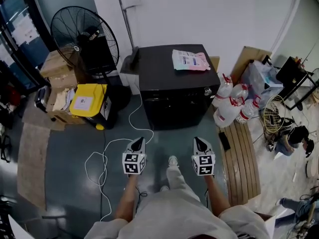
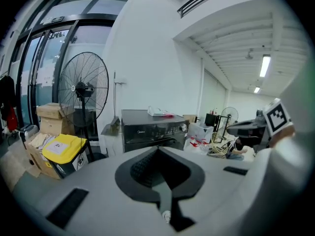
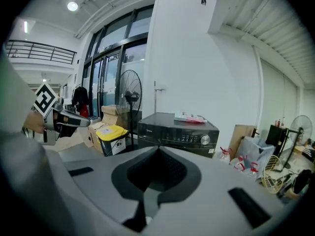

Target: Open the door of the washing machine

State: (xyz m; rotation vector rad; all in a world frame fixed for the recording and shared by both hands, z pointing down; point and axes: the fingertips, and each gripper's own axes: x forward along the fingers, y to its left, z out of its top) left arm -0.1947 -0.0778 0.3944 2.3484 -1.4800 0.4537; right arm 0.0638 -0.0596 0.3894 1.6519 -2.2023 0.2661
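Around the washer [image 1: 174, 91]: fan [image 1: 84, 39], bin [image 1: 89, 103], bottles [image 1: 234, 103]; a cable [image 1: 130, 117] crosses the floor ahead; left tongs [image 1: 138, 140] and right tongs [image 1: 199, 140] together, empty.

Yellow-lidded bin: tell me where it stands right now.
The bin stands at the head view's left, left of the washing machine, next to the fan and the cardboard boxes.
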